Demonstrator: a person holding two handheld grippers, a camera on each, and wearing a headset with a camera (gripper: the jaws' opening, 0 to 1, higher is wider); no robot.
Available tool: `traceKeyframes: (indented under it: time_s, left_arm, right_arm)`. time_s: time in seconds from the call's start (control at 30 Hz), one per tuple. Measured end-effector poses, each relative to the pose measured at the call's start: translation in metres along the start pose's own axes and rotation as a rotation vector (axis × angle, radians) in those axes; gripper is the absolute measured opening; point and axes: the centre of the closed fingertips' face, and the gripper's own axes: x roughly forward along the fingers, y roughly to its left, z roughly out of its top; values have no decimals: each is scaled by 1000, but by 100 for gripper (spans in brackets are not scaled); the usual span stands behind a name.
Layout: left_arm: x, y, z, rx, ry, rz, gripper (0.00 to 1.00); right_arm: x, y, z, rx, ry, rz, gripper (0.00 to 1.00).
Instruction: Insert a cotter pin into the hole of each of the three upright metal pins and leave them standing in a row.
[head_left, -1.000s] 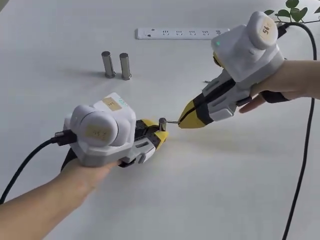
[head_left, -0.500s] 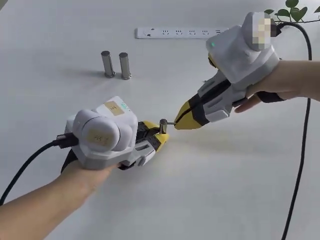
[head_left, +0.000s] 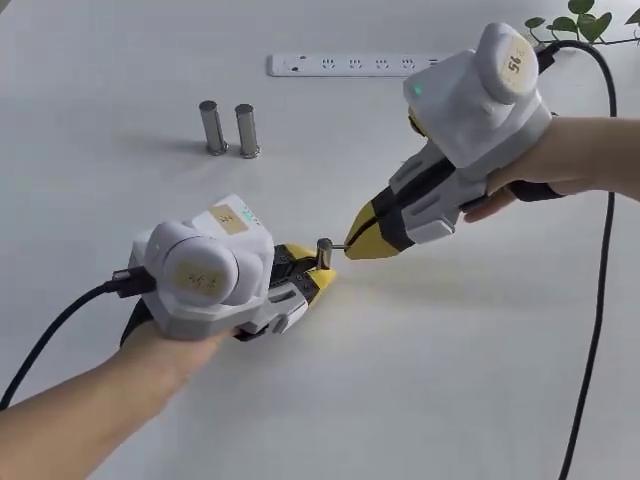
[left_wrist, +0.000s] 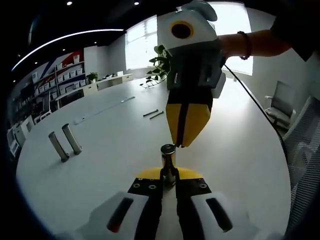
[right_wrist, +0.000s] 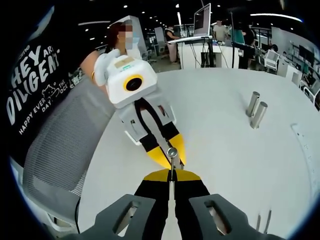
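Note:
My left gripper (head_left: 318, 264) is shut on a short steel pin (head_left: 324, 249) and holds it upright just above the white table. From the right, my right gripper (head_left: 350, 243) is shut on a thin cotter pin (right_wrist: 171, 169), whose tip meets the head of the held pin (right_wrist: 172, 152). In the left gripper view the held pin (left_wrist: 168, 154) stands between my jaws, with the right gripper's yellow tips (left_wrist: 186, 125) right behind it. Two more steel pins (head_left: 211, 127) (head_left: 247, 131) stand upright side by side at the back left.
A white power strip (head_left: 350, 65) lies along the far edge, and a plant (head_left: 580, 20) sits at the back right. Spare cotter pins (left_wrist: 153, 114) lie on the table beyond the right gripper. Cables trail from both grippers. A mesh chair (right_wrist: 65, 150) stands by the table.
My right gripper has moved a little left, so the cotter pin's tip has closed on the held pin. The left gripper has barely moved.

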Motion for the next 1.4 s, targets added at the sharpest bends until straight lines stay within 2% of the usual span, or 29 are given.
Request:
traceKeyframes:
  time_s: [0.17,0.27,0.37,0.43,0.6,0.67,0.77,0.93,1.17,1.23,1.4]
  left_arm:
    - [0,0,0,11,-1,-10,6]
    - [1,-1,0,25,1,-19,6]
    - [1,-1,0,21,2,-18,6]
    - [1,-1,0,22,1,-20,6]
    - [1,-1,0,24,1,-23,6]
    - [1,-2,1,48,6,-25,6]
    - [2,-2,0,31,6,-25,6]
    - [2,-2,1,37,6,-25,6]
    - [2,-2,0,26,4,-20,6]
    - [2,-2,0,27,4,-18,6]
    - [2,-1,0,14,3,-19,6]
  right_arm:
    - [0,0,0,-16,-3,-2,0]
    - [-1,-1,0,-70,14,-3,0]
    - [0,-1,1,-75,18,-3,0]
    - [0,-2,0,-113,33,-2,0]
    - [1,-1,2,-99,26,0,0]
    - [2,0,2,-75,15,11,0]
    - [3,-1,3,-49,2,5,0]
    - [6,-1,5,-48,1,0,0]
    - [9,2,5,-6,-8,-3,0]
    - [11,4,2,-2,1,-8,5]
    - [7,3,1,22,-14,-24,6]
